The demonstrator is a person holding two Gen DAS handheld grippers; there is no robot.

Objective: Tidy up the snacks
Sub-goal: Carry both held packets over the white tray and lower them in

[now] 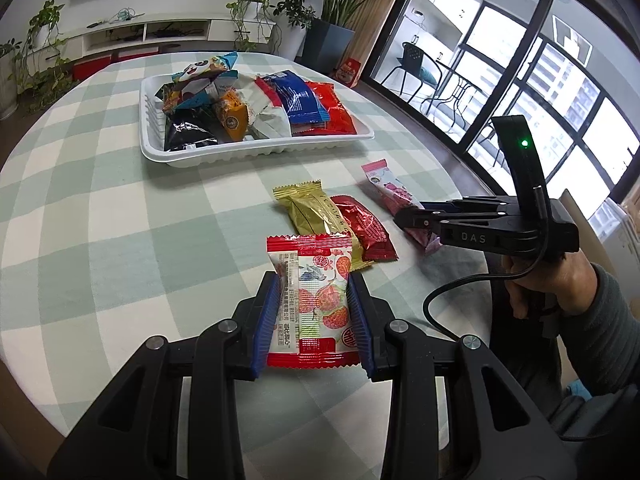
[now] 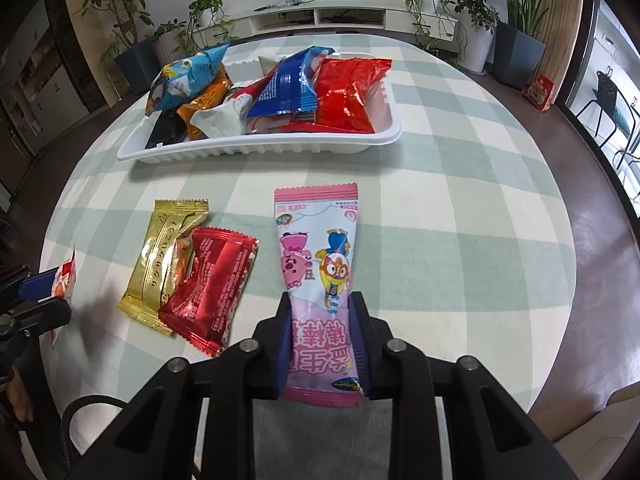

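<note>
So both grippers have a snack right now. The left gripper (image 1: 314, 312) has its blue pads squeezed in on a red-and-white strawberry packet (image 1: 310, 300), jaws narrow, clamped on the packet's two long edges near its lower half. The right gripper (image 2: 322, 344) is pinched onto the bottom part of a long pink cartoon packet (image 2: 318, 276), and you can see the wrapper crumple inward where the pads press it (so that's a real grip, not just hovering around it). The pink packet's top end points toward the tray.

The white plastic tray (image 2: 260, 148) sits farther back on the green-and-white checked tablecloth (image 2: 460, 208) and it's piled up: a light-blue cartoon bag, an orange one, a black one, a white one, a blue one and a red one are what I can make out, overlapping so much I can't give a sure total.

Loose on the cloth: two packets, a gold packet (image 2: 164, 256) and a red foil packet (image 2: 212, 288), the red one lying partly over the gold one's edge, just left of the pink packet. So four snacks outside the tray, two held, two lying free.
</note>
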